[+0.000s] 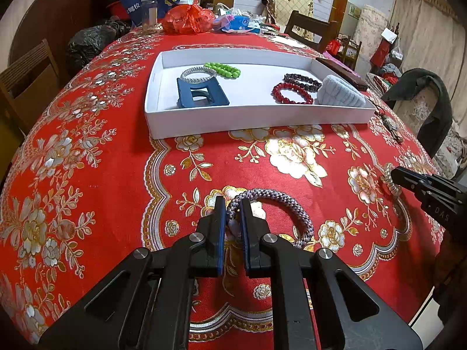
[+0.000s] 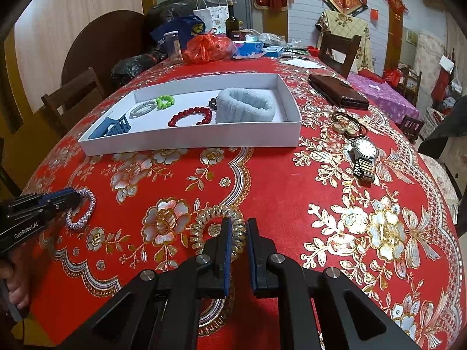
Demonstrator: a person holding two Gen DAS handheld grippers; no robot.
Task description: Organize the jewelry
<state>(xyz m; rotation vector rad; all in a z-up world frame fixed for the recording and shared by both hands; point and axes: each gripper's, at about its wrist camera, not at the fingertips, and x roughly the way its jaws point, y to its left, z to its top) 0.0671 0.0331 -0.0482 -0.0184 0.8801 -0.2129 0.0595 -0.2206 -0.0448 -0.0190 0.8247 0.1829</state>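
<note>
My left gripper [image 1: 233,204] is shut on the left side of a purple-grey braided bracelet [image 1: 292,204] lying on the red tablecloth; it also shows in the right wrist view [image 2: 84,204]. My right gripper [image 2: 239,223] is shut on a clear coiled hair tie [image 2: 204,218], seen from the left wrist view [image 1: 389,180] too. A white tray [image 1: 248,119] farther back holds a blue clip [image 1: 201,93], a silver bracelet [image 1: 197,73], green beads [image 1: 223,69], red beads [image 1: 292,93], dark beads [image 1: 303,80] and a grey band [image 1: 341,92].
A wristwatch [image 2: 363,153] and dark hair ties [image 2: 348,122] lie right of the tray, with a brown wallet [image 2: 338,90] behind. Bags, a jar and a bottle [image 2: 232,22] crowd the far end. Wooden chairs stand around the table.
</note>
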